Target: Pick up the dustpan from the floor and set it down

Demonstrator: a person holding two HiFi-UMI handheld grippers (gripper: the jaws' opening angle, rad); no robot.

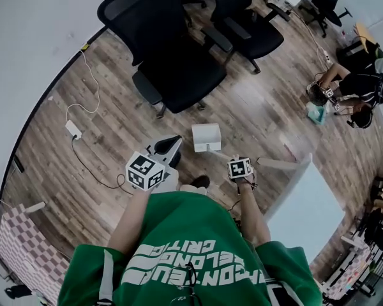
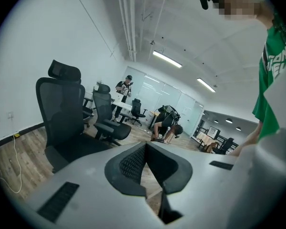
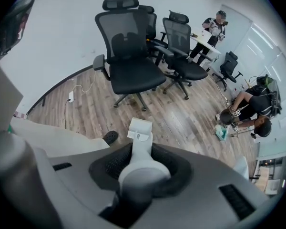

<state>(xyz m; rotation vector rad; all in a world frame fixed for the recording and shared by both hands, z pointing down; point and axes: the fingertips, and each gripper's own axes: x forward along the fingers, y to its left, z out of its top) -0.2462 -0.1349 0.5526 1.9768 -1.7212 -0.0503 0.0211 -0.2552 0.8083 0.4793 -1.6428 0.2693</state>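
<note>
The white dustpan hangs by its long handle over the wooden floor, pan end down; I cannot tell whether it touches the floor. My right gripper points straight down and is shut on the top of that handle, which fills the gap between the black pads. In the right gripper view the pan shows below the jaws. My left gripper is held left of the dustpan, apart from it. Its pads meet at the tips with nothing between them.
Black office chairs stand just beyond the dustpan. A white table is at my right. A power adapter and cables lie on the floor at left. A person crouches at the far right. My shoe is below the dustpan.
</note>
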